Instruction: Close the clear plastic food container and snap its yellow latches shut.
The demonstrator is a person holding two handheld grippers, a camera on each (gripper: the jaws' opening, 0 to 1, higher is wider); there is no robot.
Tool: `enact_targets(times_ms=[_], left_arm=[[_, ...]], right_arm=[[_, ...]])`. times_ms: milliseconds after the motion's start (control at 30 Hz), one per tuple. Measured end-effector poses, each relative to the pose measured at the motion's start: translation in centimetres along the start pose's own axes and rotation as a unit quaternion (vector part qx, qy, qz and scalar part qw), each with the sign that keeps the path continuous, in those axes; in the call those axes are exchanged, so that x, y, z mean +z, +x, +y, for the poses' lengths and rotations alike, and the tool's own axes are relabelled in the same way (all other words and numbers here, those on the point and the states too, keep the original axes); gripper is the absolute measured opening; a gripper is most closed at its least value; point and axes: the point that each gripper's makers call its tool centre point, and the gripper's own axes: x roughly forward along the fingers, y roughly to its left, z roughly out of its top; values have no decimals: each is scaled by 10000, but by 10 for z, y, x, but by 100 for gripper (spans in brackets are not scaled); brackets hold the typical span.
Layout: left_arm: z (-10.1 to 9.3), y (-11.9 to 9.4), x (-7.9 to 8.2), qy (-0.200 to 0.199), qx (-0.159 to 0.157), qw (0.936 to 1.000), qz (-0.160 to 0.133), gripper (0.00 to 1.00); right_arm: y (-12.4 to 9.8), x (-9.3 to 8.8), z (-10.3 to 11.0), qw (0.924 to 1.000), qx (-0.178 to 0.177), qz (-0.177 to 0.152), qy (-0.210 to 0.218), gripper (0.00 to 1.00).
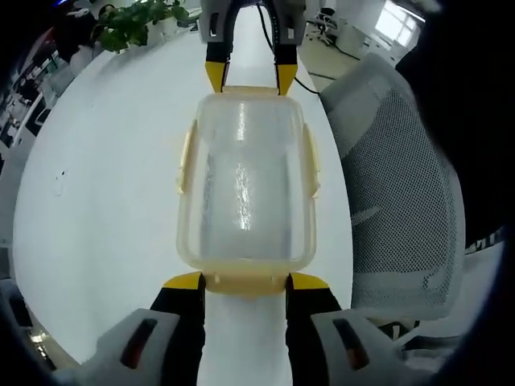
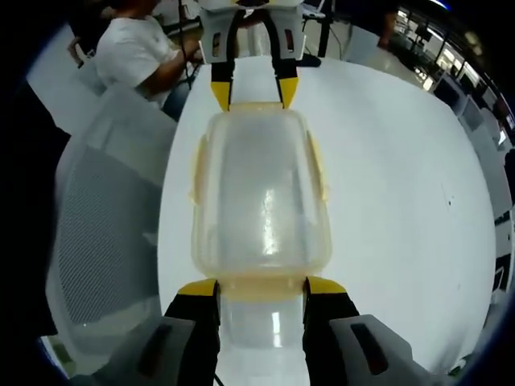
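A clear rectangular plastic food container with a yellow-rimmed lid [image 1: 245, 189] lies on the round white table [image 1: 105, 201], lid seated on top, its long axis running from 6 to 12 o'clock in both views. In the left gripper view the left gripper [image 1: 245, 281] rises from 6 o'clock, its yellow-tipped black jaws spread about as wide as the container's short end and touching the yellow end latch [image 1: 245, 281] there; the right gripper [image 1: 251, 76] meets the far end at 12 o'clock, jaws spread alike at that latch. The right gripper view mirrors this: the right gripper [image 2: 261, 287] at 6 o'clock against the near latch, the left gripper [image 2: 253, 90] at 12. Whether either pair is pinching or merely resting against its latch I cannot tell. Yellow side latches [image 1: 186, 157] lie along the long sides. A grey mesh office chair [image 1: 402, 185] stands at 3 o'clock beside the table, a green leafy plant [image 1: 133, 22] at 11. In the right gripper view a person in a white shirt [image 2: 133, 52] sits at 11 o'clock.
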Motion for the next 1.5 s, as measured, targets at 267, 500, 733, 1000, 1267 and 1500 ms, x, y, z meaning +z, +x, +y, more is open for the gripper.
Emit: enact_targets(times_ms=[267,500,733,1000,1267,1500], left_arm=[[1,5,10,9,-11,10000,6,37],[1,9,17,46,-23,10000,-39,37],[0,12,24,74,6,10000,-62,37],[-2,16,32,95,-45,9999,-81,37],[-2,22,43,80,-61,9998,-143,37],[-3,26,51,75,-59,9998,-185,37]], right_arm=[[-3,-10,-2,10000,-11,13,-1,39],[-3,-19,0,10000,-8,-8,48,39],[-5,-27,0,10000,-24,1,51,39],[-5,-36,3,10000,-2,-3,70,39],[-8,-48,2,10000,-19,11,53,39],[-11,-56,1,10000,18,41,50,39]])
